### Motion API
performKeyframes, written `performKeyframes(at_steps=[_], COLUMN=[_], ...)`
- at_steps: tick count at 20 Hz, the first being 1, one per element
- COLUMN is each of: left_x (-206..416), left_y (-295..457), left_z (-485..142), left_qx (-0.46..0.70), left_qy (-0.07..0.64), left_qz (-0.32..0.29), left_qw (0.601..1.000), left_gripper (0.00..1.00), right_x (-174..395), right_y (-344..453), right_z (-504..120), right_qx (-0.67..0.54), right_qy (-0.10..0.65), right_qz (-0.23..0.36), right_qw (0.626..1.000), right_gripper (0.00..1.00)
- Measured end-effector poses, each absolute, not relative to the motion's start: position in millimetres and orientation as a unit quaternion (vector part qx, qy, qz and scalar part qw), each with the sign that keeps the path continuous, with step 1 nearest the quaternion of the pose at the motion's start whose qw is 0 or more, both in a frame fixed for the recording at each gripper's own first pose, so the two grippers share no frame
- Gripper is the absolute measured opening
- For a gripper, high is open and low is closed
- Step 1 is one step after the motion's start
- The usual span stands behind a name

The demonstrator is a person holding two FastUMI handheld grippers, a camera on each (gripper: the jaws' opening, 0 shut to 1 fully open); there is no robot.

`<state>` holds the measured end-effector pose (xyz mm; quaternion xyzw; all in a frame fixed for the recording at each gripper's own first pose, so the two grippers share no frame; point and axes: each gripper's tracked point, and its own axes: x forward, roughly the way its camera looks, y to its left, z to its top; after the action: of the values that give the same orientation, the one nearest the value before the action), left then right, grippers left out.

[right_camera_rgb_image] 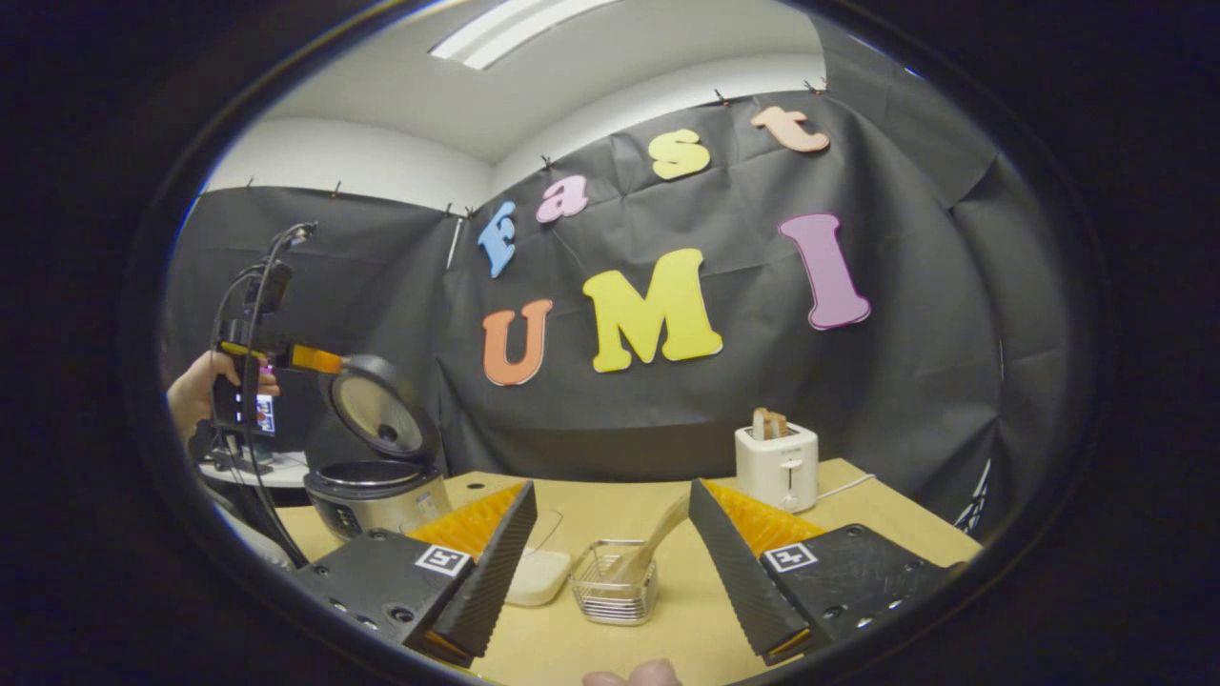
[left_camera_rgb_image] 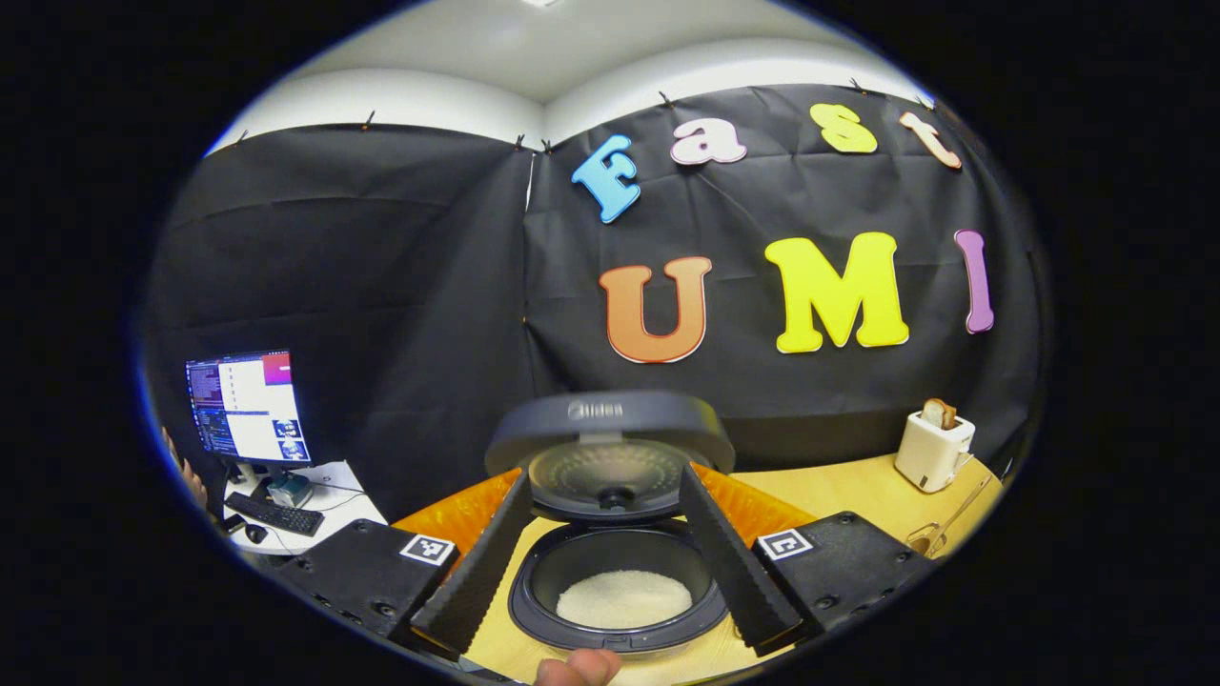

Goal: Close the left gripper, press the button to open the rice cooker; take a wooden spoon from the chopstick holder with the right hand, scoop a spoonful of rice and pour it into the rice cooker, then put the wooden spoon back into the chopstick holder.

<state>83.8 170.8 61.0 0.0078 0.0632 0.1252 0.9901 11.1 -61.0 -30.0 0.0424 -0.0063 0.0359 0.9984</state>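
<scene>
The rice cooker [left_camera_rgb_image: 615, 610] stands with its lid [left_camera_rgb_image: 610, 448] raised, and white rice lies in its inner pot [left_camera_rgb_image: 624, 598]. My left gripper [left_camera_rgb_image: 605, 476] is open, its fingers standing either side of the pot, just above it. In the right gripper view the cooker [right_camera_rgb_image: 376, 495] is at the left, and a hand [right_camera_rgb_image: 195, 386] holds the left gripper [right_camera_rgb_image: 319, 360] over it. My right gripper [right_camera_rgb_image: 612, 486] is open with nothing in it. Ahead of it, between its fingers, the wire chopstick holder [right_camera_rgb_image: 615, 591] holds a wooden spoon [right_camera_rgb_image: 653, 548]. A clear container of rice [right_camera_rgb_image: 538, 572] sits beside the holder.
A white toaster [right_camera_rgb_image: 777, 465] with bread in it stands at the back of the wooden table [right_camera_rgb_image: 610, 505], its cord trailing right. A side desk with a monitor [left_camera_rgb_image: 248, 405] and keyboard [left_camera_rgb_image: 276, 514] is on the left. A fingertip [left_camera_rgb_image: 577, 667] shows at the bottom edge.
</scene>
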Motion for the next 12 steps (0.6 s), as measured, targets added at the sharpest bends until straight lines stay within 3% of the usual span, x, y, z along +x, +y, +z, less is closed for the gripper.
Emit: performKeyframes(at_steps=[6, 7, 8, 11, 12], left_x=[52.7, 45.9, 39.8, 28.1, 25.7], left_y=[113.7, 108.9, 105.4, 94.3, 90.7], left_z=[10.7, -1.6, -8.9, -19.9, -22.2], left_qx=[-0.005, 0.004, 0.016, 0.022, 0.014], left_qy=[0.033, 0.037, 0.034, 0.021, 0.018], left_qz=[0.078, 0.075, 0.076, 0.081, 0.079], left_qw=[0.996, 0.996, 0.996, 0.996, 0.997], left_gripper=[0.99, 0.99, 0.95, 0.99, 0.99], right_x=[16.9, 19.3, 22.2, 34.3, 40.2], right_y=[-51.4, -50.2, -49.3, -50.6, -52.4], right_z=[-50.2, -55.8, -61.7, -79.3, -85.1], right_qx=[0.032, 0.022, 0.017, 0.029, 0.036], right_qy=[0.033, 0.043, 0.054, 0.086, 0.097], right_qz=[0.044, 0.043, 0.043, 0.037, 0.032], right_qw=[0.998, 0.998, 0.997, 0.995, 0.994], right_gripper=[0.99, 0.92, 0.91, 0.96, 0.92])
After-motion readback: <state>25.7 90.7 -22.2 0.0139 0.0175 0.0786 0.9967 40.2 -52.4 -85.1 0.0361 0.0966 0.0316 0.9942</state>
